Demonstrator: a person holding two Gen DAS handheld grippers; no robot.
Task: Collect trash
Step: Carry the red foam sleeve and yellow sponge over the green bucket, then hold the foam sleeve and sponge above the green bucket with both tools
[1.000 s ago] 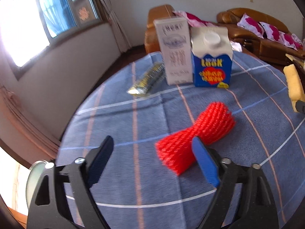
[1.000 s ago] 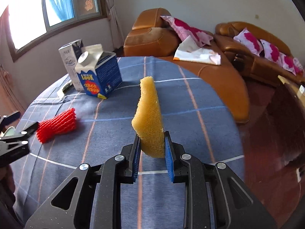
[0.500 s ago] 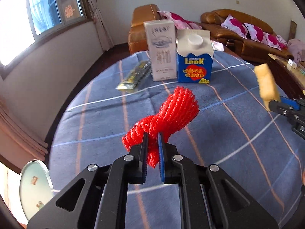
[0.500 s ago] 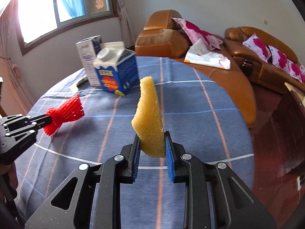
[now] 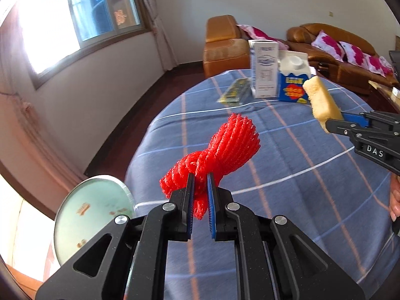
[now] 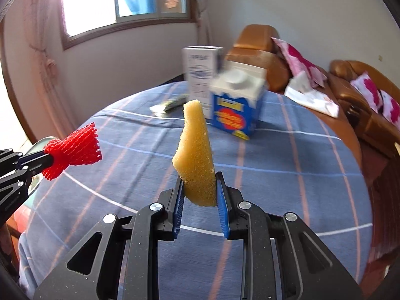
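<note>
My left gripper is shut on a red foam net and holds it in the air above the blue plaid table. The net also shows at the left of the right wrist view. My right gripper is shut on a yellow sponge, held upright above the table. The sponge also shows in the left wrist view. A white carton, a blue milk carton and a flat foil wrapper sit at the table's far side.
A pale green round lid sits low beside the table's left edge. Brown leather sofas with pink cushions stand beyond the table. A window is in the left wall.
My left gripper closed on the red net and lifted it off the table, swinging left. My right gripper, holding the sponge, has swung left toward the cartons.
</note>
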